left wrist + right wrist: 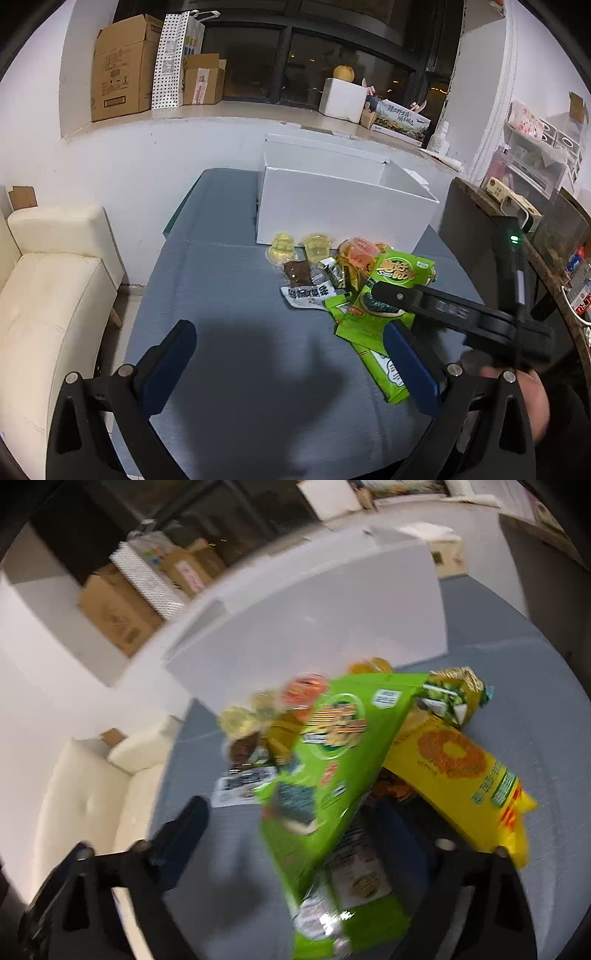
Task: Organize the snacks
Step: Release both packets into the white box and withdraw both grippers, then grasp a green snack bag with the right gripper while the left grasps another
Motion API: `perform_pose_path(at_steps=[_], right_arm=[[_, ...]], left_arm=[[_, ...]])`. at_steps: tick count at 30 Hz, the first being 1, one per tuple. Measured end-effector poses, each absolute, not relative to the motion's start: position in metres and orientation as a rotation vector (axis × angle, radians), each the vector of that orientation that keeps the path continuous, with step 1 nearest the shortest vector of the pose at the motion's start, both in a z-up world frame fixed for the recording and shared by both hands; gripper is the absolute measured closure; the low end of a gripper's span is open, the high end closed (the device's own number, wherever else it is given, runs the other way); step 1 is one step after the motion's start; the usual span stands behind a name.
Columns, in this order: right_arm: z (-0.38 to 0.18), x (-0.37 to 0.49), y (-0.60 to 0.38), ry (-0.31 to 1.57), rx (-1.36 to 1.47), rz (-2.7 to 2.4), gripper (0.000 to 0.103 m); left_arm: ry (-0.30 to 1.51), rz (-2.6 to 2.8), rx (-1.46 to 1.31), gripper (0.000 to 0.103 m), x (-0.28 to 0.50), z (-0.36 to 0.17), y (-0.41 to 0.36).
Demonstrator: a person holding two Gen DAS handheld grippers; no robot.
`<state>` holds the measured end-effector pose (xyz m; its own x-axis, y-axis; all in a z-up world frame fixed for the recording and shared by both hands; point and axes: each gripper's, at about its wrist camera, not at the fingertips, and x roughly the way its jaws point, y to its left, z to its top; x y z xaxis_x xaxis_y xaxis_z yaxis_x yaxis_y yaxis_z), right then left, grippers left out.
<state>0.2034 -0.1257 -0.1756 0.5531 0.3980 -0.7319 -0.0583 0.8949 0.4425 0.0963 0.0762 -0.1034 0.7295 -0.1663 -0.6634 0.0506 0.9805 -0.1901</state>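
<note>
My left tongs [291, 362] hang released over the grey-blue cloth-covered table [240, 295], blue pads spread wide with only bare cloth between them. The right-hand pad stands just beside a flat bright-green packet with a white label [384, 373].

My right tongs [291, 812] reach into the snack pile from the right. They are not clenched. A large bright-green foil snack bag [332, 760] lies between the fingers, but the left finger [184, 830] stands clear of its edge, with cloth showing in the gap. The other finger is mostly hidden behind the bag, so I cannot tell whether it touches. This view is blurred.

The snacks sit heaped on the table just in front of an open white cardboard box [343, 206], at its near wall. In the heap are two clear yellow jelly cups [282, 249], an orange jelly cup [360, 254], a brown bar in a clear wrapper [297, 273] and a white wrapper with black print [308, 295]. A yellow bag with an orange ring printed on it [454, 768] lies partly under the green bag's right side, and a small gold-and-green packet [458, 698] rests beyond it.

My hand [528, 398] shows at the lower right. A cream padded sofa [48, 295] stands left of the table, and brown cardboard boxes [122, 70] sit on the window ledge.
</note>
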Motion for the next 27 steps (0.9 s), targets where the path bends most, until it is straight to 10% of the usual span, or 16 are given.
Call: perform_pose_path(at_steps=[4,8,27], right_arm=[[-0.182,0.211,-0.122,0.961,0.354,0.278,0.069],[-0.17,0.201,-0.122,0.897,0.342,0.316,0.083],[-0.077,0.128,-0.209,0.645,0.173,0.249,0.085]], left_arm=[[0.766,-0.126,-0.177,0.0,0.097,-0.111,0.079],[0.79,-0.128,-0.176,0.0,0.099,-0.12,0.077],[0.915,-0.155,-0.085,0.0,0.143,-0.161,-0.045]])
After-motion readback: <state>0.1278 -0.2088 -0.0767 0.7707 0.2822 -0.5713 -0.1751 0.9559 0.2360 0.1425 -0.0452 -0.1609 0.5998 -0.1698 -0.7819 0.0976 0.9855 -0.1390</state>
